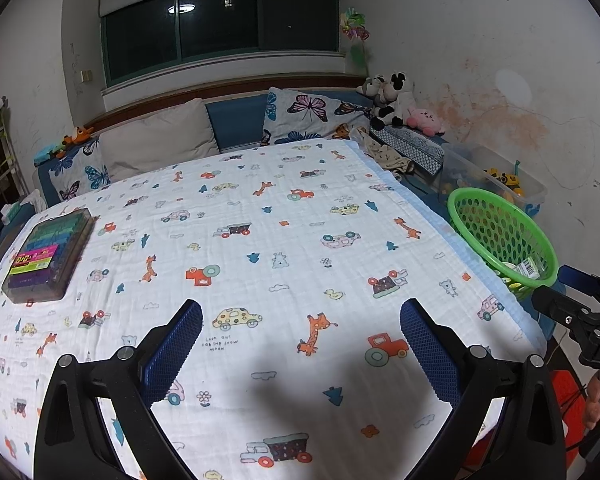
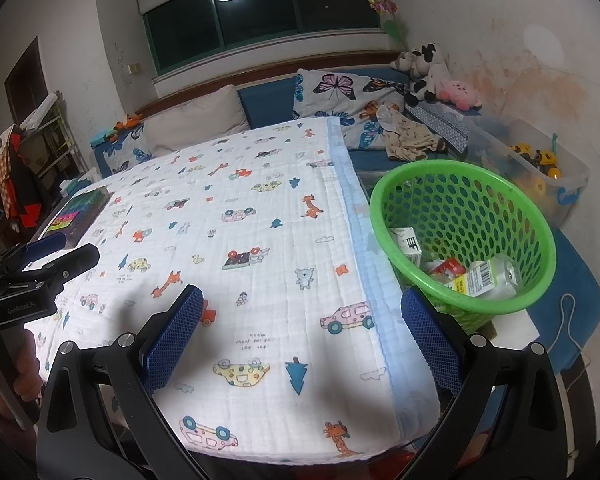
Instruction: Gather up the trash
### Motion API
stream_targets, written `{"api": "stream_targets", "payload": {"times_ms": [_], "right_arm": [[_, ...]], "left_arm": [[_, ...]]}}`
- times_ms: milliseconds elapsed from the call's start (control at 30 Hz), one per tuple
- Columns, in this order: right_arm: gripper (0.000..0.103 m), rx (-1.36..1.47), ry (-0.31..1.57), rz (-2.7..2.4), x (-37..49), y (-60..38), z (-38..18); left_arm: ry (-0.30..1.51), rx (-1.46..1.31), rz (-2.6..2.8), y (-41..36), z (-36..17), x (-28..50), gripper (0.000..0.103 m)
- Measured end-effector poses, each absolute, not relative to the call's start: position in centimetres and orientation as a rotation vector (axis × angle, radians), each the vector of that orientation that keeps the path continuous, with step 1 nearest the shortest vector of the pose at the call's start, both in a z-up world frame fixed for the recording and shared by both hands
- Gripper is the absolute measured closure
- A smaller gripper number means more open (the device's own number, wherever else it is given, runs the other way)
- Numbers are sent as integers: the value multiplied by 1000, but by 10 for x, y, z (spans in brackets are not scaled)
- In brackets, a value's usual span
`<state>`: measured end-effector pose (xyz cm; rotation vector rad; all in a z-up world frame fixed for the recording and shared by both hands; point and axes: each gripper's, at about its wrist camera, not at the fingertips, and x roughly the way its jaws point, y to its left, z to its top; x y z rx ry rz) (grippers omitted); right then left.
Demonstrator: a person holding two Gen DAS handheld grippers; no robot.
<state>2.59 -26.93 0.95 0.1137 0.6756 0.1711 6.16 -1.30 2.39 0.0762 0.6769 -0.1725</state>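
A green perforated basket (image 2: 464, 236) stands off the right edge of the table; it also shows in the left wrist view (image 1: 500, 236). Inside lie a white carton (image 2: 408, 246), a red-and-white wrapper (image 2: 450, 268) and a clear plastic bottle with a barcode label (image 2: 488, 278). My left gripper (image 1: 300, 344) is open and empty above the cartoon-print cloth (image 1: 260, 240). My right gripper (image 2: 302, 332) is open and empty above the cloth's right edge, its right finger close to the basket rim.
A clear box of coloured markers (image 1: 48, 256) lies at the table's left edge. Pillows (image 1: 156, 140), stuffed toys (image 1: 392, 100) and a clear bin of toy vehicles (image 2: 540, 164) sit behind and to the right. A blue mat (image 2: 568, 304) lies beyond the basket.
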Motion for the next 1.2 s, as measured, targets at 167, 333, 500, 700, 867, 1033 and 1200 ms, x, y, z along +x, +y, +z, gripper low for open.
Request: {"api": "stream_targets", "payload": {"times_ms": [167, 333, 500, 700, 867, 1033, 1200], "right_arm": [[5, 113, 677, 173, 26, -269, 9], [5, 114, 678, 174, 26, -269, 8], [5, 114, 678, 175, 26, -269, 8], [5, 116, 679, 179, 27, -268, 7], [5, 117, 679, 179, 26, -267, 7], [5, 118, 679, 181, 27, -268, 7], [5, 118, 680, 185, 27, -267, 7]], "left_arm": [[677, 76, -172, -13, 24, 61, 7], [678, 77, -172, -13, 24, 62, 7], [681, 74, -172, -11, 21, 61, 7], [682, 75, -173, -10, 19, 61, 7], [679, 74, -171, -9, 19, 61, 7], [660, 90, -153, -10, 20, 60, 7], [666, 90, -152, -10, 21, 61, 7]]}}
